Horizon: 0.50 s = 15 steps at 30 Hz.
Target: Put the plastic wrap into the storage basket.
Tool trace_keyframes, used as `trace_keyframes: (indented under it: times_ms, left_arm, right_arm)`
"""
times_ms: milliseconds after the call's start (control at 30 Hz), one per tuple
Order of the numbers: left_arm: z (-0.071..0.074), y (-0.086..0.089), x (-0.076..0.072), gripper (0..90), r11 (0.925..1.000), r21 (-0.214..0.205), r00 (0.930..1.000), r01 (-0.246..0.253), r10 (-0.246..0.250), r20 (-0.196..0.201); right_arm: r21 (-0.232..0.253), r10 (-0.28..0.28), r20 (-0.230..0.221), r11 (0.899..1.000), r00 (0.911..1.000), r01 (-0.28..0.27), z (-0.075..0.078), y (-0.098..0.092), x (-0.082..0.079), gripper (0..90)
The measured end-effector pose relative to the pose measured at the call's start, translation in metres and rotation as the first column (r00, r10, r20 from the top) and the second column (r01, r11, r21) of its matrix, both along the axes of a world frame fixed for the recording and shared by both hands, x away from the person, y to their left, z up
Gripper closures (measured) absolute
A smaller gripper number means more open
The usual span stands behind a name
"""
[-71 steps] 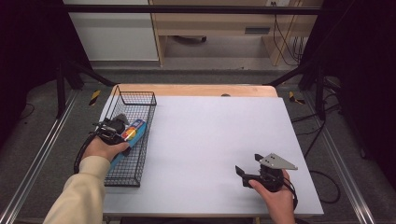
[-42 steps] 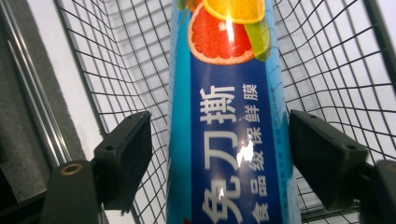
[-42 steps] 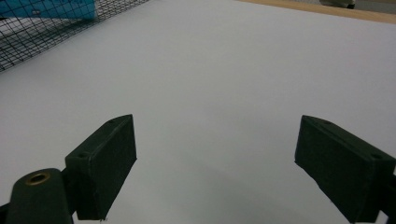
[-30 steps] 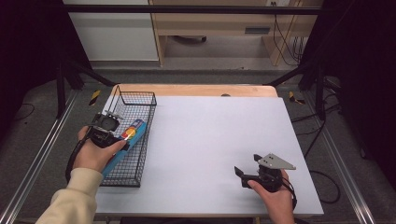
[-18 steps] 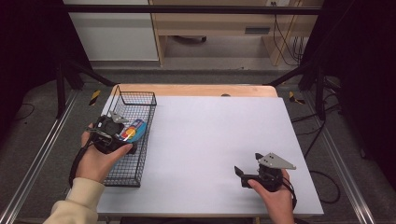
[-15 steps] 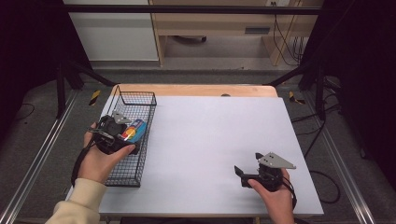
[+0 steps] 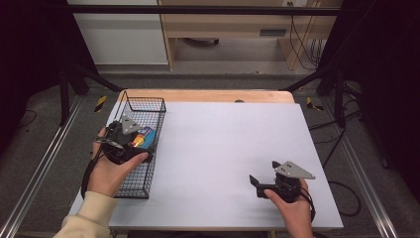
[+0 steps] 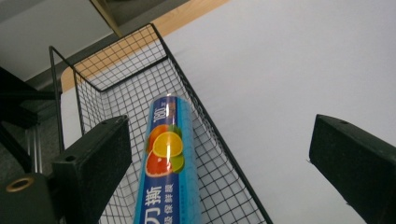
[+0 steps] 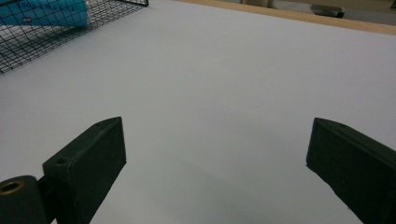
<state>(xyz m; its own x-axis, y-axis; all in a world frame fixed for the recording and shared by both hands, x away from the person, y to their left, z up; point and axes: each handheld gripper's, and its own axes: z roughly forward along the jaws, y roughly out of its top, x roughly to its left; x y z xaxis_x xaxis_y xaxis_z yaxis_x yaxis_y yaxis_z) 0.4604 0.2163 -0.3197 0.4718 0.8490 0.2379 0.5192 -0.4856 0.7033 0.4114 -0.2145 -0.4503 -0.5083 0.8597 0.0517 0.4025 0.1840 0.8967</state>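
A long blue box [image 7: 146,133] printed with citrus fruit lies in the black wire basket [image 7: 159,130] at the table's left edge. My left gripper [image 7: 136,144] hovers over the basket's middle, open. Its jaws have just been opening, and they stand wide apart above the box without pressing it. In the left gripper view the box [image 8: 168,177] runs up past the left jaw, inside the basket [image 8: 121,79]. My right gripper [image 7: 265,173] rests near the front right of the table, open and holding nothing [image 9: 217,149].
The white table top [image 7: 228,139] stretches between the two hands, with a wooden strip along its far edge. The right gripper view shows the basket [image 9: 28,42] and the blue box [image 9: 51,11] far off at top left. Metal rails flank the table.
My left gripper has moved right from the basket's left side to over the basket, and it has turned so its grey plate faces up. The box lies in the basket. The right hand stayed put.
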Motion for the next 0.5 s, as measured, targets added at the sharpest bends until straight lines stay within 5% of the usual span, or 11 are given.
trace_keyframes:
  times_ms: [500]
  left_arm:
    - [0.0,-0.039,-0.001,5.7,0.9902,-0.025,0.9889,0.138,-0.136,0.061]
  right_arm:
    - [-0.01,-0.002,0.008,1.0,1.0,0.003,0.001,-0.002,0.0,4.9]
